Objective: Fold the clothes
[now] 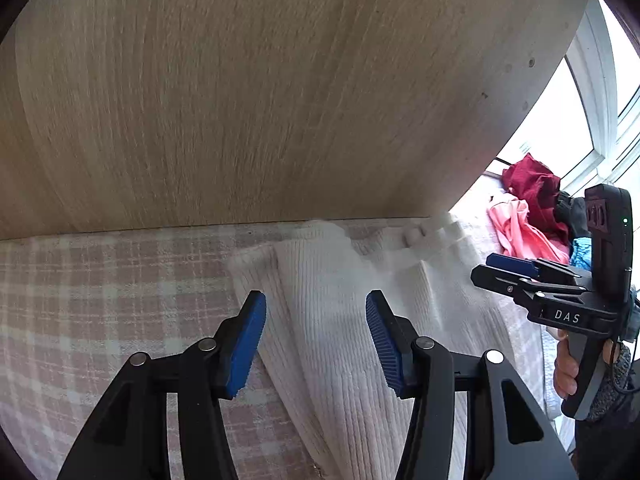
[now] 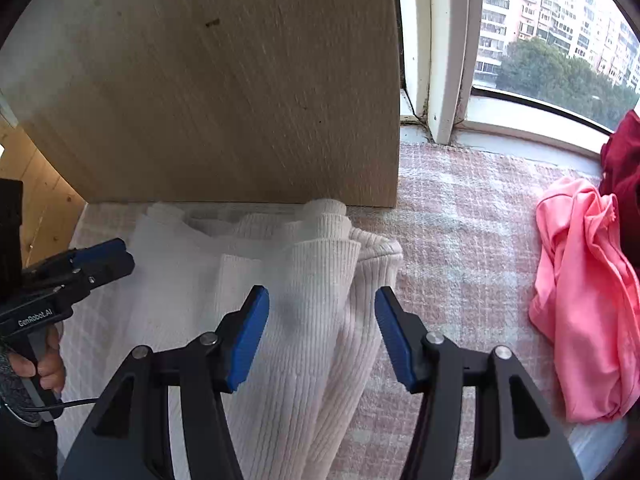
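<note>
Above the folded white ribbed sweater (image 1: 340, 320), left gripper (image 1: 316, 344) and right gripper (image 2: 322, 338) are held with jaws half open, gripping nothing.

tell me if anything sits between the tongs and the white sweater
Nothing visible does. The left tongs and right tongs both hang open right over the white sweater, pads off it. The pink garment lies off to the side, apart from it.
</note>
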`<action>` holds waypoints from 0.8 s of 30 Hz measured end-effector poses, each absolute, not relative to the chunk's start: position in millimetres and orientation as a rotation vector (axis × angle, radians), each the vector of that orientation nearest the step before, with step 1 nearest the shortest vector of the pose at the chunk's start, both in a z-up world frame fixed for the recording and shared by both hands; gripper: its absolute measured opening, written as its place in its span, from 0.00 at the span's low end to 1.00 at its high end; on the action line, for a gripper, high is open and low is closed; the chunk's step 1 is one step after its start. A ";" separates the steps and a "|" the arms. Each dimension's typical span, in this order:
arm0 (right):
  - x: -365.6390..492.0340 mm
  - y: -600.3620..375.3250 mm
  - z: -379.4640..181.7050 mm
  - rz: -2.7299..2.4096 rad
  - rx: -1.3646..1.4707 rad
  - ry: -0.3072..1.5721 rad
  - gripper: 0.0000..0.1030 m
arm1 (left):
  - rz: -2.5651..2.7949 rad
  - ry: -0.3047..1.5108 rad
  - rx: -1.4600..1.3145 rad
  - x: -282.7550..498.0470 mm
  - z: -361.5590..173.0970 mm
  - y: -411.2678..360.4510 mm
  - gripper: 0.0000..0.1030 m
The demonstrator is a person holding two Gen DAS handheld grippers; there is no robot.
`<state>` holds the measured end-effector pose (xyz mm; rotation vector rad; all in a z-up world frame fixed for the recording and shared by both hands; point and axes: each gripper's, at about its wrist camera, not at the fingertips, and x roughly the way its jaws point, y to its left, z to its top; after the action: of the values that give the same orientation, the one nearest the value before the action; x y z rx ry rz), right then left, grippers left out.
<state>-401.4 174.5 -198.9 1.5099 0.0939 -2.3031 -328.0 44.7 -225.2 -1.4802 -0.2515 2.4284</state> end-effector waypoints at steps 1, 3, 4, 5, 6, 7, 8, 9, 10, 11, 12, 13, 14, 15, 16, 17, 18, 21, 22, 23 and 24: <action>-402.5 172.9 -201.7 -2.315 1.523 0.127 0.53 | 2.446 -0.232 -1.501 -329.9 -228.3 46.1 0.49; -404.7 175.4 -204.9 -2.296 1.530 0.099 0.54 | 2.462 -0.203 -1.537 -335.1 -234.9 45.7 0.50; -406.5 177.2 -205.5 -2.286 1.536 0.082 0.55 | 2.461 -0.209 -1.545 -337.8 -237.3 43.9 0.55; -408.4 179.0 -205.3 -2.282 1.538 0.078 0.59 | 2.461 -0.217 -1.552 -340.5 -239.3 42.0 0.58; -410.2 180.7 -205.1 -2.277 1.536 0.077 0.62 | 2.459 -0.228 -1.555 -343.2 -240.8 40.1 0.62; -412.1 182.3 -204.9 -2.271 1.533 0.076 0.62 | 2.453 -0.240 -1.560 -345.9 -242.4 38.7 0.64; -414.2 183.7 -205.5 -2.255 1.535 0.067 0.63 | 2.447 -0.253 -1.564 -348.6 -244.0 37.2 0.65; -416.4 184.9 -206.5 -2.236 1.539 0.054 0.63 | 2.437 -0.268 -1.567 -351.0 -245.8 36.2 0.66; -418.6 186.2 -207.4 -2.217 1.542 0.042 0.63 | 2.421 -0.288 -1.568 -352.8 -247.8 36.0 0.66; -420.8 187.4 -208.4 -2.198 1.545 0.030 0.64 | 2.407 -0.301 -1.569 -354.4 -249.6 36.3 0.66; -423.0 188.6 -209.3 -2.179 1.548 0.018 0.65 | 2.395 -0.298 -1.569 -355.5 -251.0 37.6 0.66; -425.2 189.9 -210.3 -2.160 1.551 0.006 0.67 | 2.388 -0.290 -1.567 -356.5 -251.8 39.0 0.66; -427.3 191.9 -211.2 -2.142 1.555 -0.014 0.70 | 2.380 -0.287 -1.565 -357.5 -252.7 40.4 0.66; -429.5 194.1 -212.2 -2.125 1.559 -0.037 0.73 | 2.371 -0.294 -1.565 -358.2 -253.3 40.8 0.66; -431.7 196.4 -213.3 -2.108 1.562 -0.060 0.74 | 2.361 -0.306 -1.568 -358.5 -253.4 39.7 0.66; -432.7 199.1 -213.2 -2.098 1.580 -0.068 0.74 | 2.352 -0.319 -1.571 -358.8 -253.6 38.6 0.66; -433.1 203.3 -212.0 -2.081 1.589 -0.090 0.74 | 2.344 -0.336 -1.565 -358.1 -252.2 35.8 0.65; -432.8 221.7 -203.1 -2.084 1.573 -0.211 0.74 | 2.347 -0.409 -1.529 -350.8 -241.2 19.6 0.65; -433.9 226.5 -200.0 -2.082 1.564 -0.246 0.74 | 2.339 -0.439 -1.518 -349.1 -237.8 16.1 0.65; -435.5 230.8 -197.2 -2.075 1.555 -0.279 0.74 | 2.323 -0.453 -1.508 -347.9 -235.1 16.1 0.65; -436.7 230.8 -196.0 -2.072 1.556 -0.283 0.74 | 2.311 -0.445 -1.506 -347.1 -233.2 18.9 0.65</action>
<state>-436.7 230.8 -196.0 1.5561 -0.2835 -2.0716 -347.1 18.9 -233.2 -1.5057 -0.4451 2.3108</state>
